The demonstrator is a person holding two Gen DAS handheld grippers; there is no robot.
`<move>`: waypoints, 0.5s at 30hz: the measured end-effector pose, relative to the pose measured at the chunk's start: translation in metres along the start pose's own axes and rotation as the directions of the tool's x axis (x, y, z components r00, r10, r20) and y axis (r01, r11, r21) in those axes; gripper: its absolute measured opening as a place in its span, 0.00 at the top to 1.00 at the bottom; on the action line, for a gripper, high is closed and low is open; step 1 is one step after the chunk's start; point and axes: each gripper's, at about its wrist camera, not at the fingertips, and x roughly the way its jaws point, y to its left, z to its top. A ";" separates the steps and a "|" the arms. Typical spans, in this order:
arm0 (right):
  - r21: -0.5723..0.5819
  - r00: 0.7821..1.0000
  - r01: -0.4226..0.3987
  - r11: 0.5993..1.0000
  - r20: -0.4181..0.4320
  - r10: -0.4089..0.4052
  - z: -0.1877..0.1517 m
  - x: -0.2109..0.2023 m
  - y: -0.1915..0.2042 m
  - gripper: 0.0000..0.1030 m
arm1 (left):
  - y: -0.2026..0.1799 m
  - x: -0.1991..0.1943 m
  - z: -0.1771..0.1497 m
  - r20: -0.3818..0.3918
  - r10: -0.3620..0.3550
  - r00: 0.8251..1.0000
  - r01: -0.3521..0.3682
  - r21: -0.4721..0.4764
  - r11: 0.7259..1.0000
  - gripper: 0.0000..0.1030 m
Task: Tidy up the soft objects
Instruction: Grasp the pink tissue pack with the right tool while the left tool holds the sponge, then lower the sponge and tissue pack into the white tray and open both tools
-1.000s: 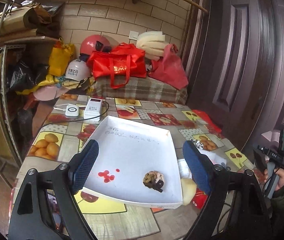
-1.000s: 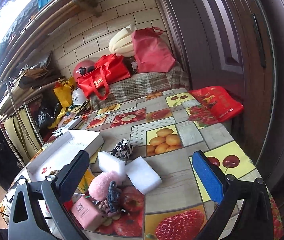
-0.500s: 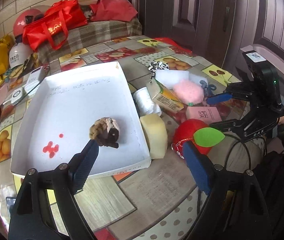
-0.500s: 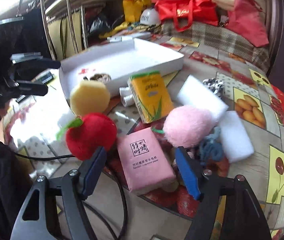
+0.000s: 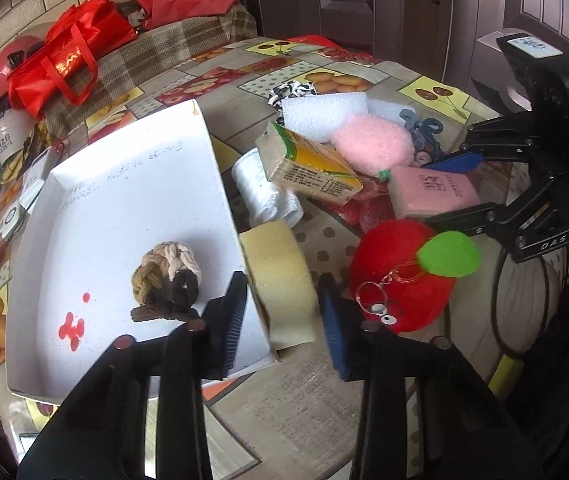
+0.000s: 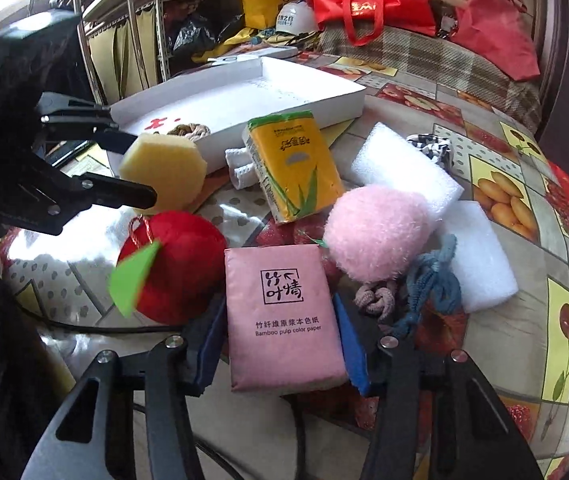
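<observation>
- I saw open floor across most of the white tray (image 5: 96,184), only the braided knot (image 5: 166,276) sitting in it.
- Between tray wall and red plush apple (image 5: 398,276) the yellow sponge (image 5: 280,276) filled the gap.
- Tissue packs, foam blocks and the pink pompom (image 6: 376,232) crowded the middle of the surface (image 6: 564,264).
- The near edge of the surface lay bare.
</observation>
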 end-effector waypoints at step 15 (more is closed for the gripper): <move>0.169 0.920 0.016 0.986 0.385 -0.081 0.026 -0.098 -0.018 0.50 | 0.026 -0.077 0.005 0.304 0.158 0.940 -0.096 -0.211 0.973 0.76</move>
